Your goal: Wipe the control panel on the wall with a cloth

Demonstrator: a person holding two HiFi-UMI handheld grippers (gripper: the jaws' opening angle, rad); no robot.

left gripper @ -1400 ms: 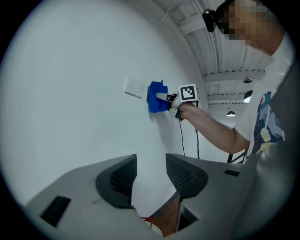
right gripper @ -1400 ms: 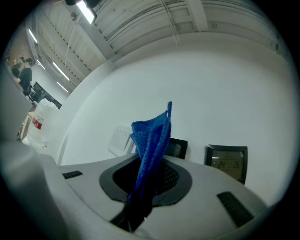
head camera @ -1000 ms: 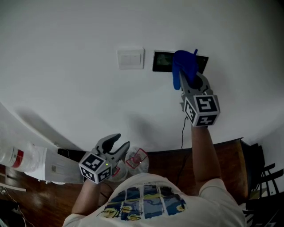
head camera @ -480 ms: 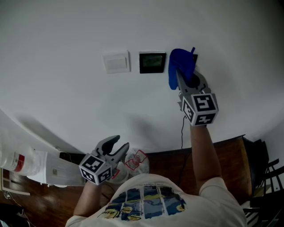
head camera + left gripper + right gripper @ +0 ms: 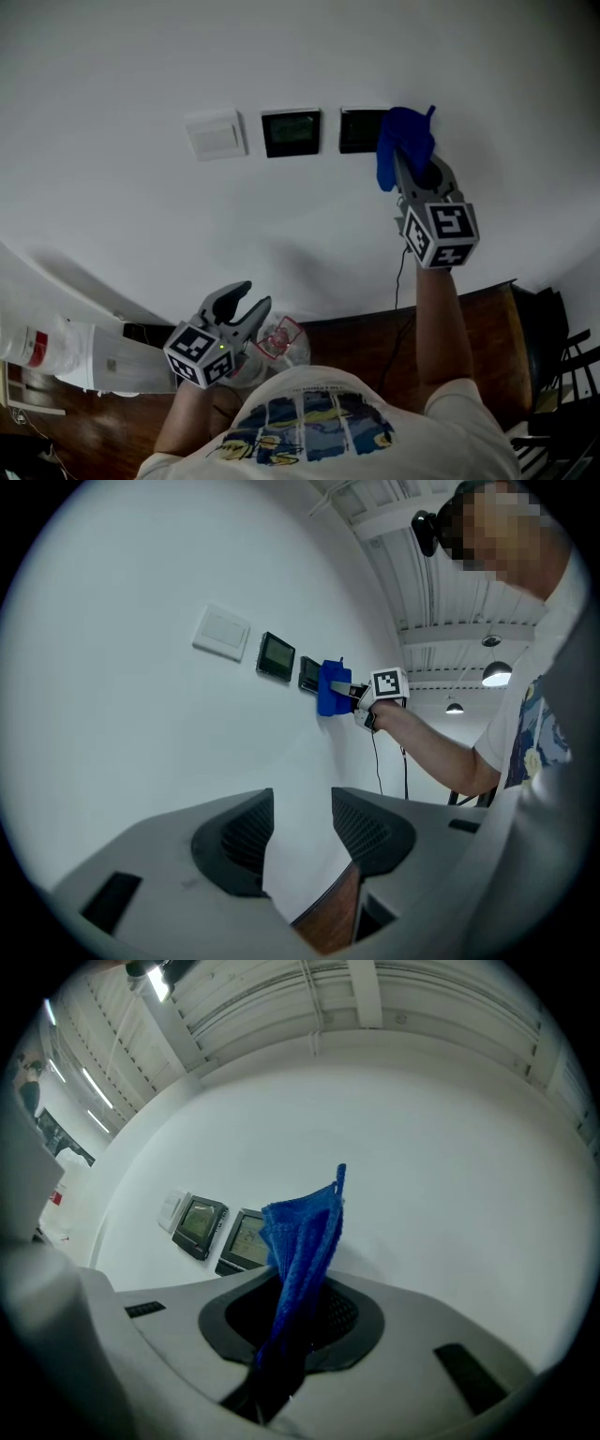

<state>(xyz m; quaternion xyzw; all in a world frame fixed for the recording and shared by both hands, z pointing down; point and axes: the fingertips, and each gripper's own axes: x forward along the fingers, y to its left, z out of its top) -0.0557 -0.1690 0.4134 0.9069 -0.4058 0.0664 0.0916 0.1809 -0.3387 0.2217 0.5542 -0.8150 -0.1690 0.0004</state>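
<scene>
In the head view, you had your right gripper raised to the wall, its jaws clenched on a blue cloth, a bunched, deep-blue fold with one corner poking upward. The cloth covered the right edge of the right-hand control panel. A second dark panel and a white switch plate sat in a row to its left. Your left gripper hung low near your waist, well apart from them.

In the left gripper view, its jaws stood apart with nothing between them — only bare wall beyond.

In the right gripper view, the jaws pinched the cloth's lower end. The nubbly fabric rose as a narrow folded flap in front of the nearer panel's edge — you could not tell whether it touched.
</scene>
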